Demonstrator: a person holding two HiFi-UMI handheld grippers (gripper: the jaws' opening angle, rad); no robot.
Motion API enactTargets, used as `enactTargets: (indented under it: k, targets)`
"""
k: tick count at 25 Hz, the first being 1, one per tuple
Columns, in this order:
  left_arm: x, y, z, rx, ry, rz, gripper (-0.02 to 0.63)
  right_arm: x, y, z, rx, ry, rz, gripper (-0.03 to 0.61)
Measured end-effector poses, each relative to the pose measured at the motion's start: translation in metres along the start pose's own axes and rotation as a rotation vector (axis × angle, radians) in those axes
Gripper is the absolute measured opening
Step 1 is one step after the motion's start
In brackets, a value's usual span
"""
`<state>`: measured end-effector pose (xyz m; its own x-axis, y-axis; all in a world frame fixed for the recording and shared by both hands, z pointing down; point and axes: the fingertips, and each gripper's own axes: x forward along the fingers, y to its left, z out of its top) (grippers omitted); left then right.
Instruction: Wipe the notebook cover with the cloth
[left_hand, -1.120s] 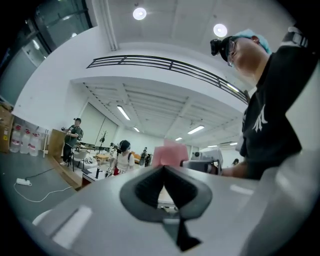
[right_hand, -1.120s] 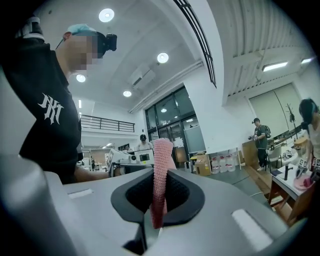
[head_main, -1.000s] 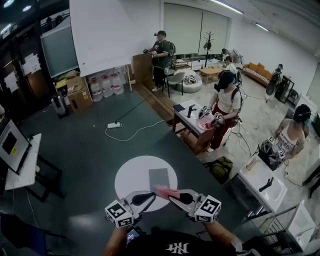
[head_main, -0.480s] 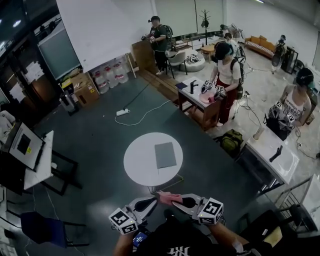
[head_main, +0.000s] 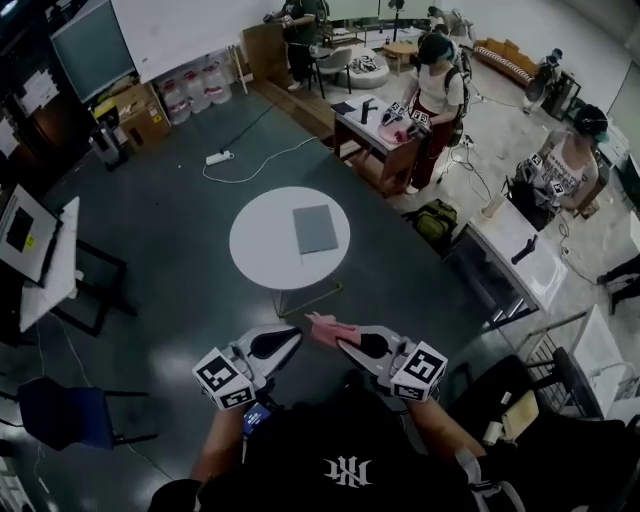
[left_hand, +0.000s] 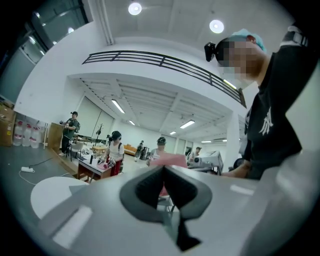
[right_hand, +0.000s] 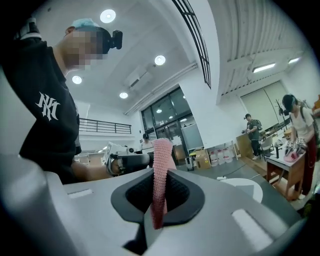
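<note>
**Head view:** the left gripper (head_main: 298, 336) and right gripper (head_main: 338, 342) meet tip to tip at the near edge and hold a pink cloth (head_main: 328, 327) between them above the floor. The grey notebook (head_main: 315, 228) lies flat on the round white desk (head_main: 258, 245), well apart on the far side. **Left gripper view:** its fingers (left_hand: 147, 187) are closed together, with a pink sliver of the cloth showing between the pads. **Right gripper view:** its fingers (right_hand: 182, 192) are clamped on the cloth, which stands up between them as a narrow strip.
</note>
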<state>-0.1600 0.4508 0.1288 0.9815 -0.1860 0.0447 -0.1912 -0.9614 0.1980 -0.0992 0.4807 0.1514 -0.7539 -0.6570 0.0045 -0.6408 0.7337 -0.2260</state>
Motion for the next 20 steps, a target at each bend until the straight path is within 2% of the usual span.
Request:
enactTargets:
  k: [5, 9, 14, 20]
  targets:
    - [-0.093, 0.009, -0.026, -0.028, 0.035, 0.033, 0.003, 0.040, 0.062, -0.020, 0.040, -0.027, -0.053, 0.012]
    - [-0.142, 0.015, -0.055, -0.086, 0.043, 0.065, 0.003, 0.052, 0.095, -0.046, 0.053, 0.023, -0.072, 0.012]
    - [-0.162, 0.013, -0.046, -0.057, 0.036, 0.029, 0.003, 0.062, 0.116, -0.062, 0.060, 0.063, -0.075, 0.012]
    - [-0.155, 0.000, -0.042, -0.043, 0.038, -0.027, 0.003, 0.067, 0.124, -0.050, 0.021, 0.061, -0.088, 0.012]
